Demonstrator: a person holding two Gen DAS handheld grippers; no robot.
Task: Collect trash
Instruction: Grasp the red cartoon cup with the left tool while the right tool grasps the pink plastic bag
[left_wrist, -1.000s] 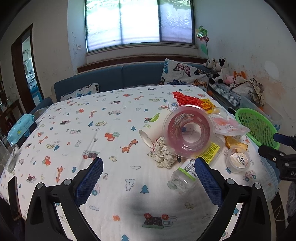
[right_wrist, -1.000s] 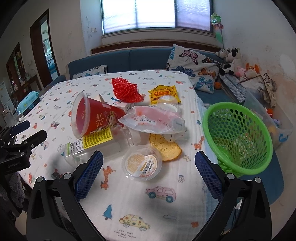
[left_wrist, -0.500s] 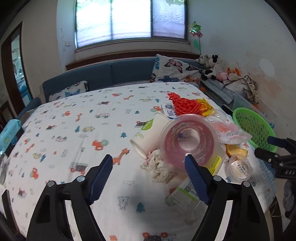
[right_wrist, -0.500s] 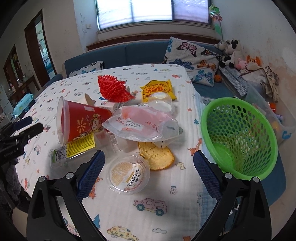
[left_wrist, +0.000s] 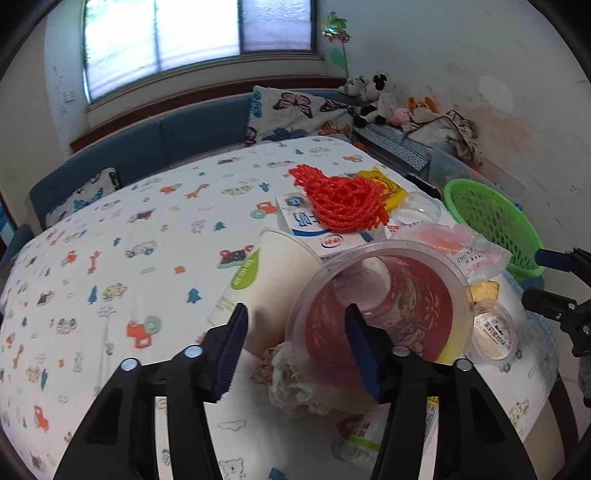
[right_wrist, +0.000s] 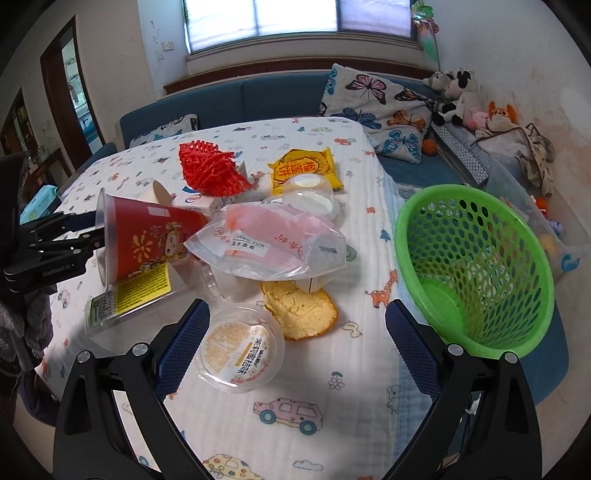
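One light, thin-walled red cup (left_wrist: 380, 314) lies near the table's (left_wrist: 110, 258) basket-side edge, best pinched at its rim by the closing, still-unclamped left gripper (left_wrist: 295, 349); right gripper (right_wrist: 295, 354) gapes wide.

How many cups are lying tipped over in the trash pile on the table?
2: a red printed plastic cup at the pile's left side, its mouth facing the left gripper, and a white paper cup beside it. Others may be hidden underneath.

table (right_wrist: 332, 413): cartoon-print cloth | on it: red cup (right_wrist: 147, 240); round biscuit (right_wrist: 299, 310); lidded tub (right_wrist: 240, 354); green basket (right_wrist: 476, 269)
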